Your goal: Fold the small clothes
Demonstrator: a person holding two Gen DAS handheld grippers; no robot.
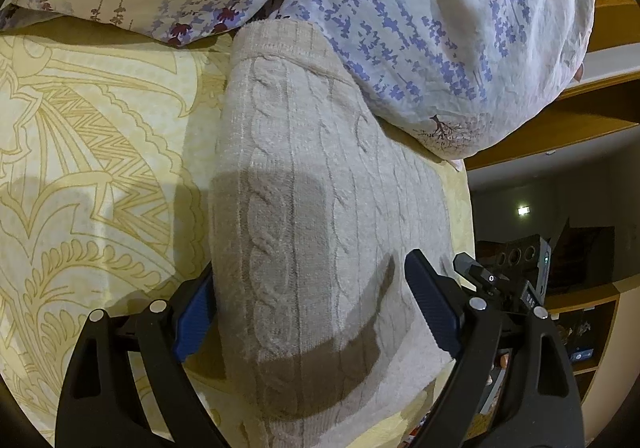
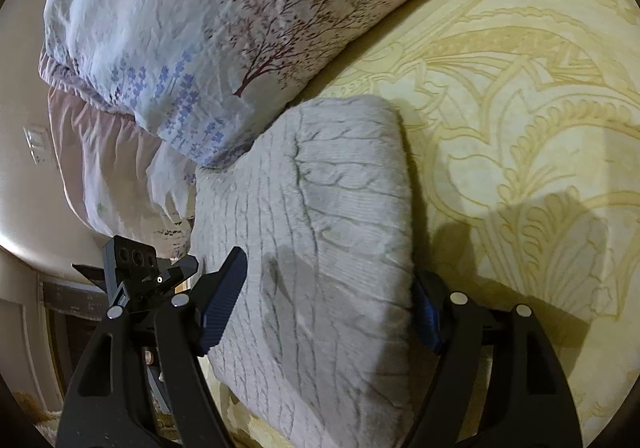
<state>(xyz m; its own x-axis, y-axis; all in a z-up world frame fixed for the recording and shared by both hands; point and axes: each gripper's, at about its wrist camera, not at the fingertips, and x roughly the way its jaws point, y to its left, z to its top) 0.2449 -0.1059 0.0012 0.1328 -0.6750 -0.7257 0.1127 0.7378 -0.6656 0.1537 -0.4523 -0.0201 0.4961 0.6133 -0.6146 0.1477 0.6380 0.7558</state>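
The folded cream cable-knit sweater [image 1: 320,216] [image 2: 320,248] lay on the yellow patterned bedsheet [image 1: 92,176] [image 2: 520,120], carrying no readable label. The left gripper [image 1: 308,308] and right gripper [image 2: 332,308] each straddled it, fingers spread wide, one blue pad partly hidden behind the knit. At twelve o'clock, a floral white-and-lavender duvet [image 1: 440,48] [image 2: 192,28] overlapped its far edge. Dark shelf clutter at three o'clock stayed indistinct.
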